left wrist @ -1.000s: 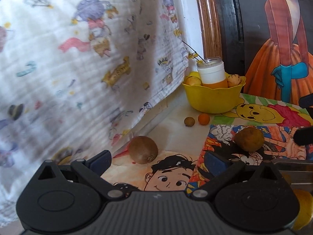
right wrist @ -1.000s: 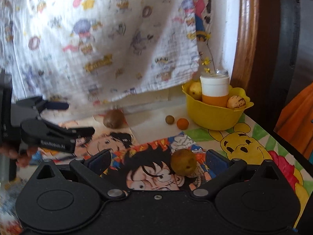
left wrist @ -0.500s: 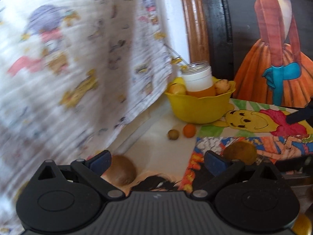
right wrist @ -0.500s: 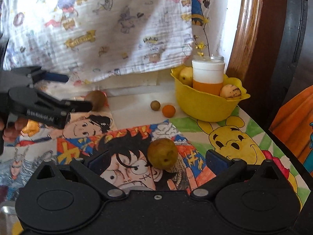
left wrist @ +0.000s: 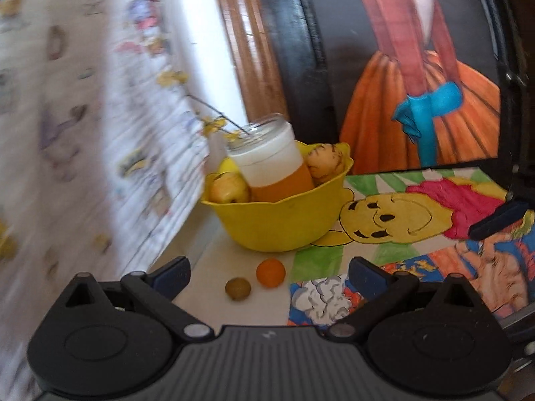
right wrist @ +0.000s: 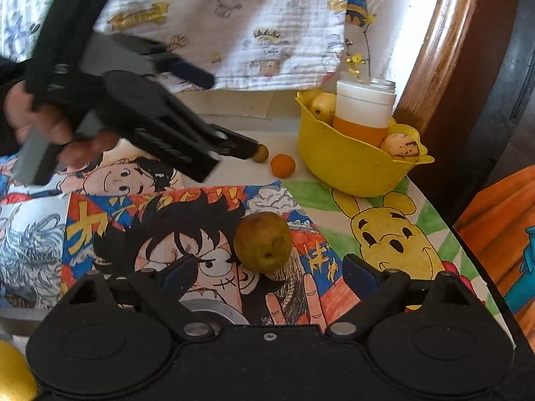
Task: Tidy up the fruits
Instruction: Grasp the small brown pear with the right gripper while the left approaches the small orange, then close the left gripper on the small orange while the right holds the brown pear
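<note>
A yellow bowl (left wrist: 277, 224) (right wrist: 351, 170) at the back of the table holds a jar (left wrist: 267, 160) and two yellowish fruits. A small orange fruit (left wrist: 271, 273) (right wrist: 283, 165) and a small brown-green fruit (left wrist: 237, 288) (right wrist: 260, 153) lie in front of the bowl. My left gripper (left wrist: 267, 275) is open and empty, with these two small fruits between its fingers. It also shows in the right wrist view (right wrist: 227, 113). A brownish-green pear (right wrist: 262, 242) lies on the cartoon mat, between the fingers of my open, empty right gripper (right wrist: 264, 275).
A printed cloth (right wrist: 217, 23) hangs along the back left. A wooden frame (right wrist: 444, 40) and a painting (left wrist: 418, 83) stand behind the bowl. Cartoon drawings (right wrist: 394, 234) cover the table. A yellow object (right wrist: 13, 374) lies at the lower left edge.
My left gripper has moved forward past the kiwi toward the bowl; the two small fruits now lie between its fingers. My right gripper has moved closer to the pear.
</note>
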